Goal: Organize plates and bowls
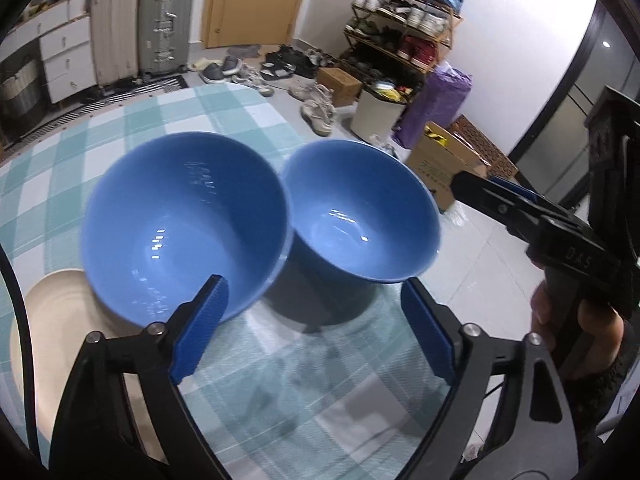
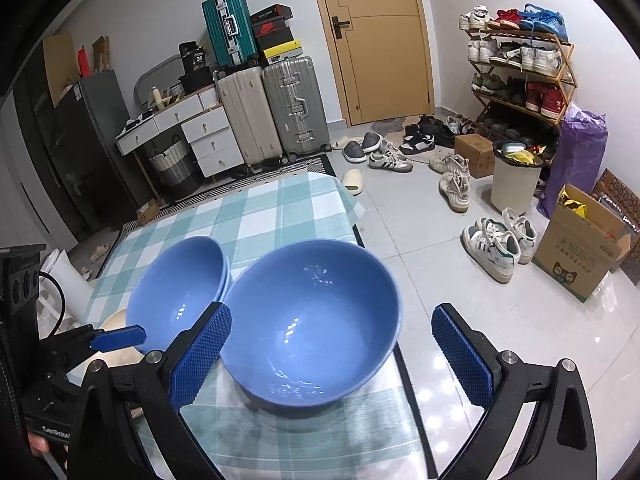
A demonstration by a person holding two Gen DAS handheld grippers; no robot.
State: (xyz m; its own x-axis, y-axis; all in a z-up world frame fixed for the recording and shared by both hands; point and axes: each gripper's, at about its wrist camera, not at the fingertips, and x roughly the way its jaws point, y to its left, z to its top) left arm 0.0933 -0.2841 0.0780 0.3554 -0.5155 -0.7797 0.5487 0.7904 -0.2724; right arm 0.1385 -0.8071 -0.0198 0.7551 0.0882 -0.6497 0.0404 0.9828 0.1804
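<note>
Bowls: two blue ones sat side by side on the checked counter (image 1: 248,400). In the left wrist view the left bowl (image 1: 184,224) filled the centre-left of the frame and the right bowl (image 1: 360,216) sat centre-right, rims touching or nearly so. The left bowl rested on a cream plate (image 1: 52,320) at lower left; in the right wrist view it looked like two nested bowls, a second rim showing under the top one. The left tool (image 1: 316,332) was spread wide at the bottom of the frame, gripping nothing; its left pad overlapped the left bowl's near rim in the picture, contact unclear. The right tool (image 1: 496,196) reached in from the right edge, its state not readable from that view.

In the right wrist view the right bowl (image 2: 310,328) filled the centre, the left bowl (image 2: 180,300) centre-left, plate (image 2: 116,320) barely showing beneath it. The right tool (image 2: 332,356) was released, fingers wide on either side of the right bowl, left pad just beside its rim, right pad well clear over the floor. The left tool (image 2: 116,338) entered from the left edge near the left bowl's rim.

Background: suitcases (image 2: 264,112) at upper centre, door (image 2: 376,40), shoe rack (image 2: 520,64) at upper right, cardboard box (image 2: 580,256) at right.
</note>
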